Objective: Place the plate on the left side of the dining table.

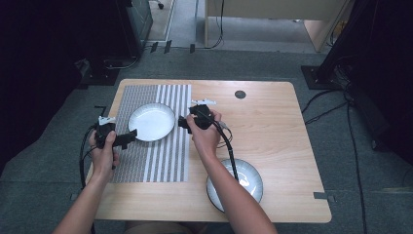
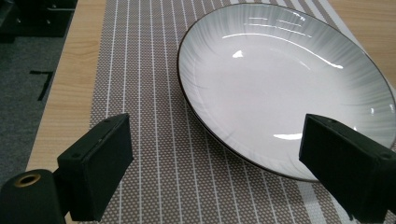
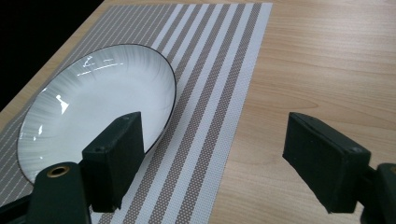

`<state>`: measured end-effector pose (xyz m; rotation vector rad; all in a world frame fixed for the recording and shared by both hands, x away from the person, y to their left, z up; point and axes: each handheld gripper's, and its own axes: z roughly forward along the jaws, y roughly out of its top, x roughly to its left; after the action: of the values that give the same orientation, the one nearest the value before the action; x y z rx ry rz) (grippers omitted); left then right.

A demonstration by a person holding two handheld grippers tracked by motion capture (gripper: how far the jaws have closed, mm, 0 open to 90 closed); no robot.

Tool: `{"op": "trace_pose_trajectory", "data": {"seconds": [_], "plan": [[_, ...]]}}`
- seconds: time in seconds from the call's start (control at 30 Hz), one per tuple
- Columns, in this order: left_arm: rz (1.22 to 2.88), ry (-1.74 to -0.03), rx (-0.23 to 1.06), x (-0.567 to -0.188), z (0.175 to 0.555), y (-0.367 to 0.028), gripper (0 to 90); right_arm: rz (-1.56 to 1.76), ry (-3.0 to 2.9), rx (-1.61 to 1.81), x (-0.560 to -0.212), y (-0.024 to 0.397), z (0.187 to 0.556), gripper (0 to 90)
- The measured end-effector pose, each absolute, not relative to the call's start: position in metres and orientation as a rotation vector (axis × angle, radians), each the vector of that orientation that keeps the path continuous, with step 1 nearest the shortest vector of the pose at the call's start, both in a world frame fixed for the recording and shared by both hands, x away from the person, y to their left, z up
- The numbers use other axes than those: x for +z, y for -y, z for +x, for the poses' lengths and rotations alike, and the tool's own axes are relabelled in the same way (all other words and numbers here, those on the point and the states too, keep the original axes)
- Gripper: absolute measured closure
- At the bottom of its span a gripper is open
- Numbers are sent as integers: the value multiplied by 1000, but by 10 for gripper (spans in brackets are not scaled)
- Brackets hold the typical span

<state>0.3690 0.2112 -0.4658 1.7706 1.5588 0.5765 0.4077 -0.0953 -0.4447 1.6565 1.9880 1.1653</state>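
On placemat [image 1: 151,131], white plate [image 1: 151,122], both tools wide open, empty, high view adds second plate [image 1: 246,183].

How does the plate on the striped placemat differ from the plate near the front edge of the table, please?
The plate on the placemat lies in full view between the two claws; the front plate rests on bare wood, partly hidden by the person's right forearm. The first lies toward the table's far left, the second at its near right. Both are round, pale and shiny.
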Motion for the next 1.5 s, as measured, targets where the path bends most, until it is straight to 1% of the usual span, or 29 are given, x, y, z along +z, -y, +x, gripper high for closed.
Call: {"op": "trace_pose_trajectory", "data": {"seconds": [0.6, 0.63, 0.93, 1.27, 1.5], "plan": [[1769, -1451, 598, -458, 325, -200, 95, 1639, -1993, 1224, -438, 132, 377, 201], [1772, -1446, 616, -459, 321, -200, 95, 1635, -1990, 1225, -439, 137, 373, 200], [1769, -1452, 602, -468, 300, -201, 95, 1619, -1979, 1217, -441, 162, 356, 200], [1762, -1424, 616, -469, 280, -196, 95, 1631, -1959, 1207, -448, 183, 342, 200], [1800, -1398, 624, -475, 264, -189, 95, 1611, -1953, 1180, -453, 199, 327, 200]]}}
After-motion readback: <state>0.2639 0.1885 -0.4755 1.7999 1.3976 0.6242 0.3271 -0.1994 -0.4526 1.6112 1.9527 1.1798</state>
